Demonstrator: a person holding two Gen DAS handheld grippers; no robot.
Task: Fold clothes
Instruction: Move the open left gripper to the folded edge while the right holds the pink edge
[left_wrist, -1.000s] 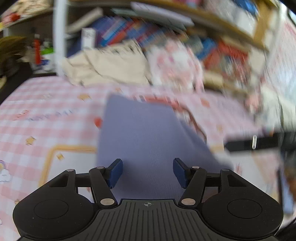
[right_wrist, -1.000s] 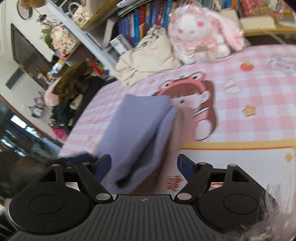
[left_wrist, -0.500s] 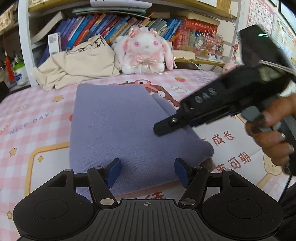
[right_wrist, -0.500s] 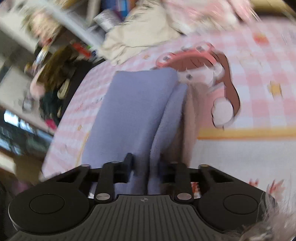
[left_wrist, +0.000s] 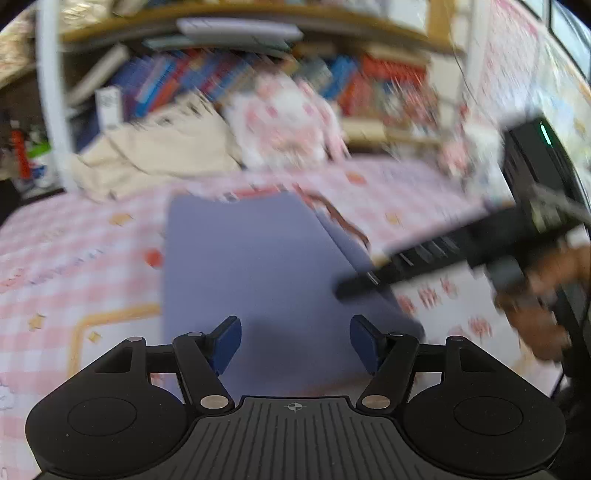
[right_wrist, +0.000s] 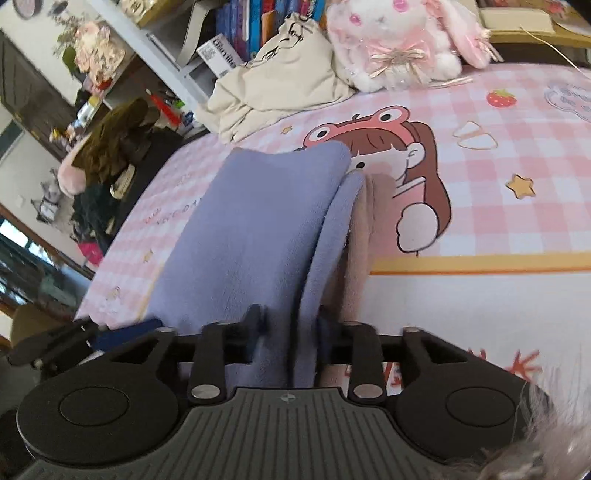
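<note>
Garment: lavender folded cloth (right_wrist: 255, 236) lies on the pink checked sheet (right_wrist: 517, 177), ahead of both my jaws.
Right gripper (right_wrist: 290, 332): my jaws pinch the cloth's near edge.
Left gripper (left_wrist: 295, 341): my jaws spread wide above the cloth, holding nothing.

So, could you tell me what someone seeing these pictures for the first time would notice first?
Most likely the folded lavender garment, lying mid-frame on the pink checked cartoon sheet, with the right gripper shut on its near edge. Next, the white plush bunny at the far side by the bookshelf, beside a crumpled cream garment. The left gripper is open over the lavender cloth.
</note>
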